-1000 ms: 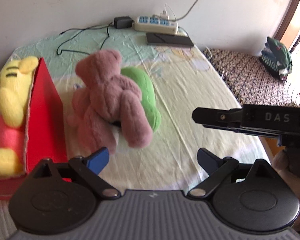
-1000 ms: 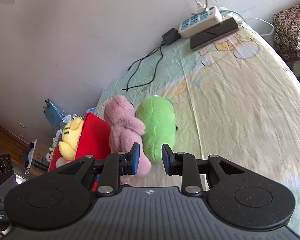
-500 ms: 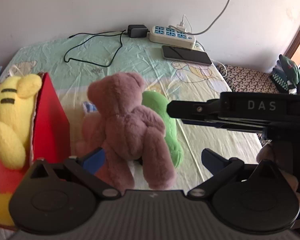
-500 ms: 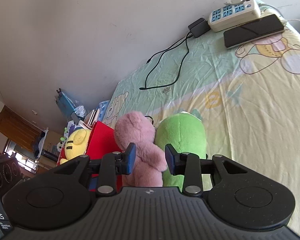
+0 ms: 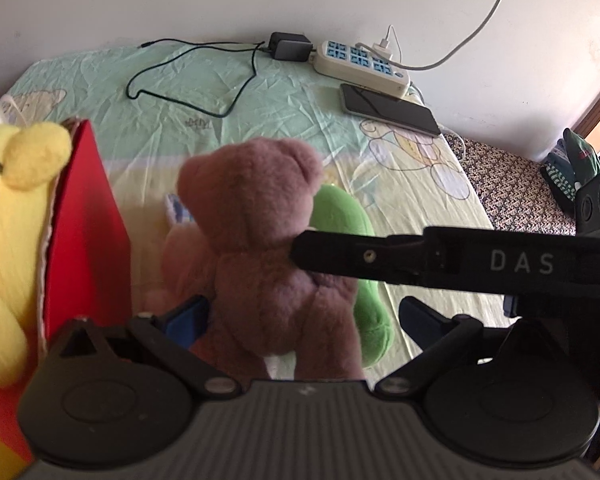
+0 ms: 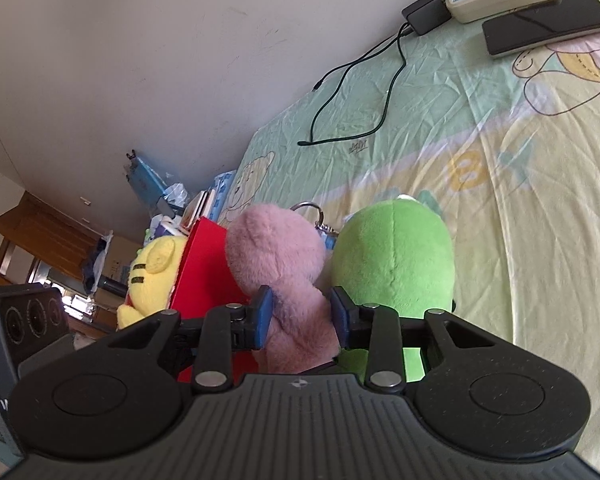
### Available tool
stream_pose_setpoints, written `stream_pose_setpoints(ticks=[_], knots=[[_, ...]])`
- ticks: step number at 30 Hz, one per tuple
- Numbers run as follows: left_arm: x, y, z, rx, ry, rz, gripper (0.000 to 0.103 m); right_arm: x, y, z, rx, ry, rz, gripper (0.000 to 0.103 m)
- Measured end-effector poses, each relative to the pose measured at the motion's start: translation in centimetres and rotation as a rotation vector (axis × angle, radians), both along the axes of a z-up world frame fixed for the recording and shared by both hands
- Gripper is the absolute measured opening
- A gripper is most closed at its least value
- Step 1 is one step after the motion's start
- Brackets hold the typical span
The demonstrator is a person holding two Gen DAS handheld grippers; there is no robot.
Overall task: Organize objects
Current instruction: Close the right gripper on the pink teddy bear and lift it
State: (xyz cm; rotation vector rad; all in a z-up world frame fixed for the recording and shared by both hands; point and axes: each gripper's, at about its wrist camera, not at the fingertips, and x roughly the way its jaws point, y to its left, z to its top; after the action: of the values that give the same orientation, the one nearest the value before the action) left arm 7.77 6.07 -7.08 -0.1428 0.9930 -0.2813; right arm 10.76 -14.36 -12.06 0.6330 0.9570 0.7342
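Note:
A pink teddy bear sits upright on the bed sheet, leaning against a green plush. My left gripper is open wide around the bear's lower body; its jaws are closing, and the right finger stands apart from the fur. My right gripper has the bear pinched at the torso between its blue pads, with the jaws closing. One right-gripper finger lies across the bear's shoulder in the left wrist view. A red box on the left holds a yellow plush.
At the far end by the wall lie a power strip, a phone and a charger with a black cable. A patterned stool with a green toy stands to the right. Clutter sits beyond the bed's left edge.
Both grippers came in closer to the bear. The right gripper's fingers spread, then went around the bear's torso. The bear now sits between the left gripper's fingers.

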Motion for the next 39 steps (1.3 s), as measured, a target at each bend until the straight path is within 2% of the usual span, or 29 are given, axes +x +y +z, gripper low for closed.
stream_pose_setpoints(ticks=[4,10,12,19,24,27,29,32,33,39], knots=[[-0.6,0.1,0.0,0.01,0.004,0.001,0.096,-1.1,-0.7,0.0,0.04,0.033,0.024,0.025],[-2.8,-0.2,0.3,-0.013,0.023,-0.051,0.089,-3.9,-1.2,0.3,0.026,0.028,0.035,0.024],[-3.3,-0.3,-0.1,-0.023,0.048,-0.056,0.084,-4.7,-1.3,0.2,0.048,0.041,0.041,0.024],[-5.2,-0.7,-1.6,-0.024,0.086,-0.086,0.078,-7.7,-1.0,0.0,0.018,0.045,0.055,0.024],[-7.1,0.1,-2.9,-0.12,0.144,-0.114,0.078,-9.0,-0.5,0.0,0.038,0.067,0.081,0.024],[-8.2,0.1,-4.0,-0.2,0.207,-0.144,0.077,-9.9,1.0,-0.2,-0.015,0.058,0.117,0.024],[-8.9,-0.6,-4.5,-0.174,0.222,-0.177,0.074,-10.3,2.0,-0.7,-0.043,0.059,0.137,0.024],[-10.0,-1.4,-4.7,-0.057,0.182,-0.189,0.074,-10.5,2.8,-1.5,-0.059,0.084,0.142,0.025],[-10.1,-1.2,-4.8,-0.04,0.182,-0.187,0.074,-10.5,2.9,-1.6,-0.056,0.09,0.144,0.025],[-11.3,1.7,-4.8,-0.02,0.175,-0.135,0.084,-10.5,1.2,-0.4,-0.077,0.029,0.075,0.029]])
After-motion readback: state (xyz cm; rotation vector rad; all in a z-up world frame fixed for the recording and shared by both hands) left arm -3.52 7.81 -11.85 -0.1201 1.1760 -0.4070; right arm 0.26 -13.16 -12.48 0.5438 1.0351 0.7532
